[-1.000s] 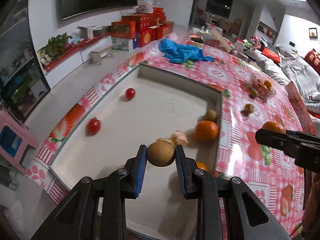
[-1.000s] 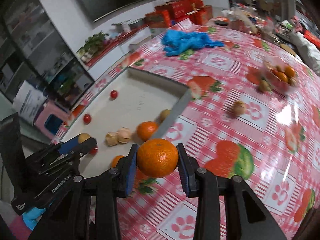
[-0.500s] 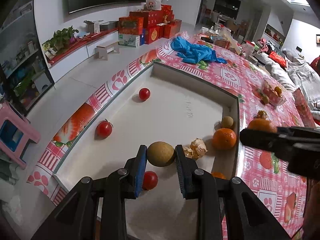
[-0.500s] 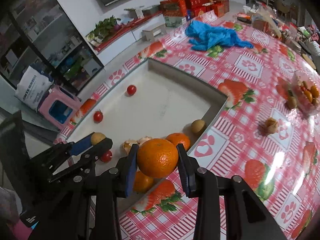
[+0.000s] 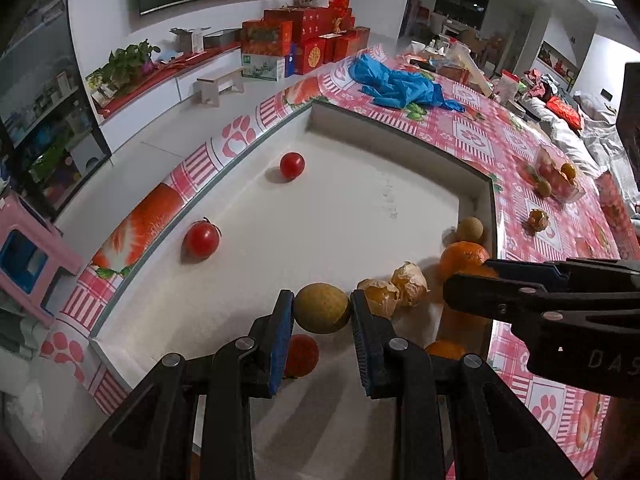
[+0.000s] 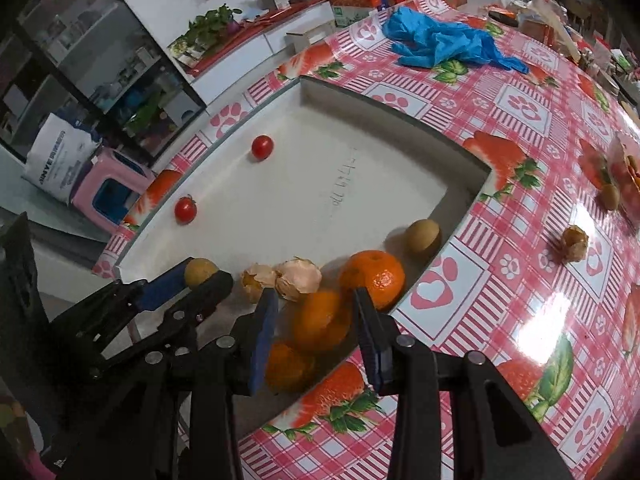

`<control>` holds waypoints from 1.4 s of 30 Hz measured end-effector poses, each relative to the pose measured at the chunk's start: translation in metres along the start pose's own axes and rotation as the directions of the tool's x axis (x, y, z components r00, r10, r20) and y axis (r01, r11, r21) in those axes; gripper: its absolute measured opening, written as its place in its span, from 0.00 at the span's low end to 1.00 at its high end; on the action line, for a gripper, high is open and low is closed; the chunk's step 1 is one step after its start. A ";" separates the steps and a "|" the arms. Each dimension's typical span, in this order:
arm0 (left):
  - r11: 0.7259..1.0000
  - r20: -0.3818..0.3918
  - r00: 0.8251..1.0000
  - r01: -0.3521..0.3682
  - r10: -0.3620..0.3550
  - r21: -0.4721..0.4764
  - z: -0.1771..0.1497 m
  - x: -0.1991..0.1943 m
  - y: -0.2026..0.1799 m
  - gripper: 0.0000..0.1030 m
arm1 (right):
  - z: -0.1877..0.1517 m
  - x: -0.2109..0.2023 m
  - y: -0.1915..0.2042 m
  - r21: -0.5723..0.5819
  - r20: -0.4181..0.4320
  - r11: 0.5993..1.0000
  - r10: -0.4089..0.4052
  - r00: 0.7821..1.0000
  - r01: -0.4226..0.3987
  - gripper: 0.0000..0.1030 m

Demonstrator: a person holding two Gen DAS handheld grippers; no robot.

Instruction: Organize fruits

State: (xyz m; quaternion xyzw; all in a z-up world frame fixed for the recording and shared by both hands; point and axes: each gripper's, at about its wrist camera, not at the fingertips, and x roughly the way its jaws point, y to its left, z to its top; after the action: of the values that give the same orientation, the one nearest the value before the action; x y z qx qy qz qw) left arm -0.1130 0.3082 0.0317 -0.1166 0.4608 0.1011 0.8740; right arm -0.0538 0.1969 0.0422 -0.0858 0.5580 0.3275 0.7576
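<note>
A: What has the left tool (image 5: 322,312) got?

B: It is clamped on a small round tan fruit (image 5: 322,308), blue pads pressed to both its sides, held above the near end of the white tray (image 5: 360,200).

A: And the right tool (image 6: 316,320)?

B: Its jaws are opening. A blurred orange (image 6: 320,320) sits between them, with gaps showing at either side, so the pads no longer press it. It is over the tray's near right corner, just inside the wall.

A: What lies close under it?

B: Another orange (image 6: 286,366) below, partly hidden by the left pad, and a bigger orange (image 6: 374,278) just beyond, against the tray wall. Two papery husked fruits (image 6: 284,278) sit side by side to their left, and a second tan fruit (image 6: 423,235) rests farther along the same wall.

A: Farther out?

B: Two red tomatoes (image 5: 201,239) lie well apart near the tray's left edge, and a third red fruit (image 5: 301,355) shows below the left tool. Past the tray, on the red checked tabletop (image 6: 520,160), a husked fruit (image 6: 575,243) lies alone, with a heap of blue gloves (image 6: 440,42) at the far side.
</note>
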 end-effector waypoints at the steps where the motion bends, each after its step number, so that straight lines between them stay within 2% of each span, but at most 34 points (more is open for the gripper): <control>1: 1.000 -0.003 1.000 -0.003 0.003 0.001 0.000 0.000 0.000 0.29 | 0.001 0.001 0.001 -0.002 -0.008 1.000 0.003 1.000 -0.003 0.53; 2: 1.000 -0.008 1.000 -0.005 0.005 0.001 0.000 0.000 0.000 0.29 | 0.001 0.001 0.003 -0.005 -0.009 1.000 0.005 1.000 -0.005 0.62; 5: 1.000 -0.016 1.000 -0.013 0.013 -0.002 -0.001 0.000 0.000 0.30 | 0.001 -0.002 0.008 -0.026 0.006 1.000 -0.016 1.000 0.016 0.69; 6: 1.000 -0.019 1.000 -0.017 0.017 -0.003 -0.001 0.000 0.001 0.41 | 0.002 -0.004 0.009 -0.031 0.009 0.999 -0.019 1.000 0.019 0.70; 7: 1.000 -0.017 1.000 -0.021 0.021 -0.005 -0.001 -0.001 0.001 0.73 | 0.002 -0.006 0.011 -0.036 0.012 0.999 -0.019 1.000 0.019 0.74; 8: 0.999 -0.004 1.000 -0.030 0.030 -0.014 -0.001 -0.004 0.002 0.87 | 0.002 -0.008 0.011 -0.038 0.016 0.999 -0.021 1.000 0.022 0.77; 9: 0.998 0.028 0.998 -0.048 0.049 -0.028 -0.002 -0.010 0.003 0.93 | 0.001 -0.011 0.012 -0.041 0.028 0.999 -0.033 0.999 0.034 0.78; 11: 0.999 0.059 0.998 -0.032 0.034 -0.023 -0.002 -0.017 0.003 0.93 | 0.001 -0.015 0.011 -0.044 0.035 0.998 -0.035 0.999 0.037 0.78; 15: 1.000 0.014 1.000 -0.013 0.014 -0.024 0.000 -0.015 0.002 0.93 | -0.001 -0.019 0.008 -0.031 0.023 0.999 -0.042 0.999 0.043 0.79; 18: 0.999 -0.006 0.999 -0.049 0.049 -0.019 -0.001 -0.013 -0.002 1.00 | -0.004 -0.023 0.006 -0.025 0.028 0.998 -0.057 0.998 0.058 0.86; 21: 0.998 -0.021 0.997 -0.068 0.068 -0.007 -0.005 -0.012 -0.005 1.00 | -0.007 -0.027 0.002 -0.015 0.029 0.997 -0.069 0.997 0.070 0.87; 22: 0.997 -0.026 0.997 -0.074 0.074 -0.002 -0.005 -0.013 -0.005 1.00 | -0.008 -0.027 0.001 -0.011 0.025 0.997 -0.071 0.997 0.071 0.91; 23: 0.997 -0.030 0.996 -0.082 0.082 0.006 -0.006 -0.013 -0.007 1.00 | -0.008 -0.026 -0.001 -0.008 0.013 0.998 -0.070 0.997 0.070 1.00; 33: 0.995 -0.066 0.994 -0.085 0.089 0.058 -0.013 -0.014 -0.018 1.00 | -0.017 -0.030 0.001 -0.058 0.043 0.985 -0.161 0.986 0.164 1.00; 42: 0.983 -0.072 0.986 -0.145 0.153 0.109 -0.019 -0.013 -0.029 1.00 | -0.024 -0.028 0.002 -0.089 0.034 0.979 -0.180 0.983 0.182 1.00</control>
State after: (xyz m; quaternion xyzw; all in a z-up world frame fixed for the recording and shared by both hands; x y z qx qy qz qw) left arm -0.1268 0.2737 0.0352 -0.0403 0.5074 0.1377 0.8497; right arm -0.0783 0.1756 0.0591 -0.1669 0.5224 0.2836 0.7866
